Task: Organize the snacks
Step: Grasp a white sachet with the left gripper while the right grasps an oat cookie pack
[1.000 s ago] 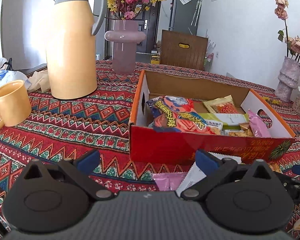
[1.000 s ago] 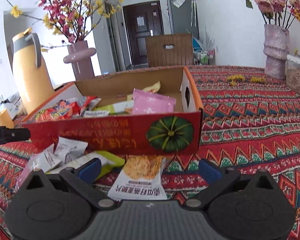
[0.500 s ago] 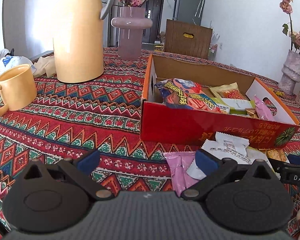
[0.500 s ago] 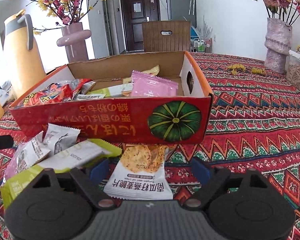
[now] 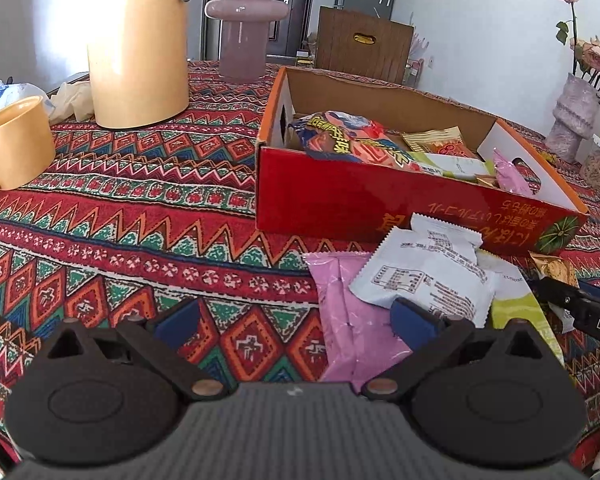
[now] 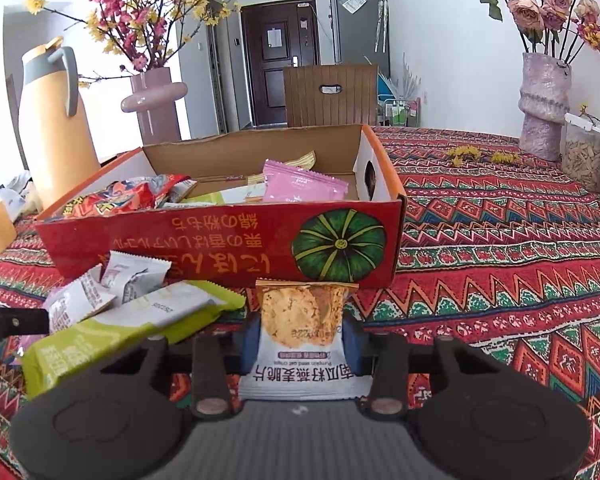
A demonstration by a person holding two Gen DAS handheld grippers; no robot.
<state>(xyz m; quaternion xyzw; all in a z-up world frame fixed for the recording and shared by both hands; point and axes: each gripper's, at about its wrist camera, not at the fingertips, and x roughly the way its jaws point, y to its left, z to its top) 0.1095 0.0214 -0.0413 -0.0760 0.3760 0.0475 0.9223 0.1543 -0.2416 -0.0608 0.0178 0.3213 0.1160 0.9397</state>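
A red cardboard box (image 5: pixel 340 200) (image 6: pixel 220 248) holds several snack packets. Loose packets lie on the patterned cloth in front of it: a pink packet (image 5: pixel 352 320), a white packet (image 5: pixel 428 276) and a green packet (image 6: pixel 132 320). My right gripper (image 6: pixel 303 340) is closing its jaws on an oat crisp packet (image 6: pixel 300 320). Its blue pads press that packet's two sides just before the box's front wall. My left gripper (image 5: pixel 296 320) is open above the cloth with nothing between its fingers. Its right finger (image 5: pixel 416 316) overlaps the edges of the pink and white packets.
A tall yellow jug (image 5: pixel 136 48), a yellow mug (image 5: pixel 16 144) and a pink vase (image 5: pixel 244 28) stand to the left behind the box. On the right are a textured vase of roses (image 6: pixel 542 108) and a clear container (image 6: pixel 588 156). A wooden chair (image 6: pixel 332 96) stands beyond the table.
The right gripper's jaws have come together from wide open onto the oat crisp packet. The left view has tipped down, so more of the loose packets shows.
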